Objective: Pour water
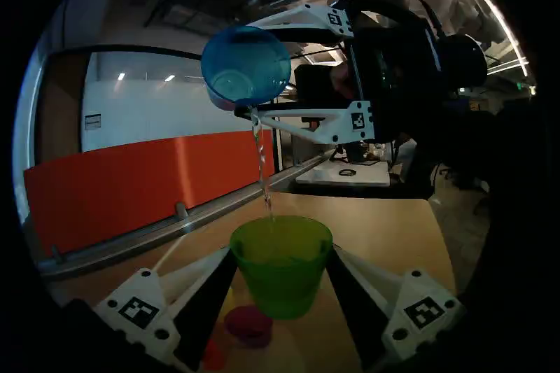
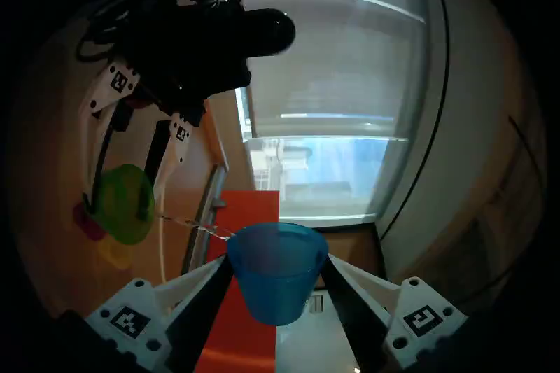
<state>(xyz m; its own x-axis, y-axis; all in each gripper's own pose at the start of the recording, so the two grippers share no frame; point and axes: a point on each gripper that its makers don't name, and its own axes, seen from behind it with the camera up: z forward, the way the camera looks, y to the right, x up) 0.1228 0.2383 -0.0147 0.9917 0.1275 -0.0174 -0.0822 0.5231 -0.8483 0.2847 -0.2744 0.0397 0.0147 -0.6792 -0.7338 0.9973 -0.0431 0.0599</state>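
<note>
In the left gripper view my left gripper (image 1: 282, 271) is shut on a green cup (image 1: 281, 264), held upright above the wooden table (image 1: 392, 233). Above it the right gripper (image 1: 246, 68) holds a blue cup (image 1: 245, 66) tipped over, and a thin stream of water (image 1: 262, 170) falls from its rim into the green cup. In the right gripper view my right gripper (image 2: 278, 282) is shut on the blue cup (image 2: 277, 271). Water (image 2: 189, 222) runs from its rim toward the green cup (image 2: 124, 203), which the left gripper (image 2: 122, 191) holds.
A pink cup (image 1: 248, 324) and a red one (image 1: 212, 355) sit on the table below the green cup, with a yellow piece beside them. An orange wall panel (image 1: 140, 184) and a metal rail (image 1: 175, 222) run along the table's far side. Desks stand behind.
</note>
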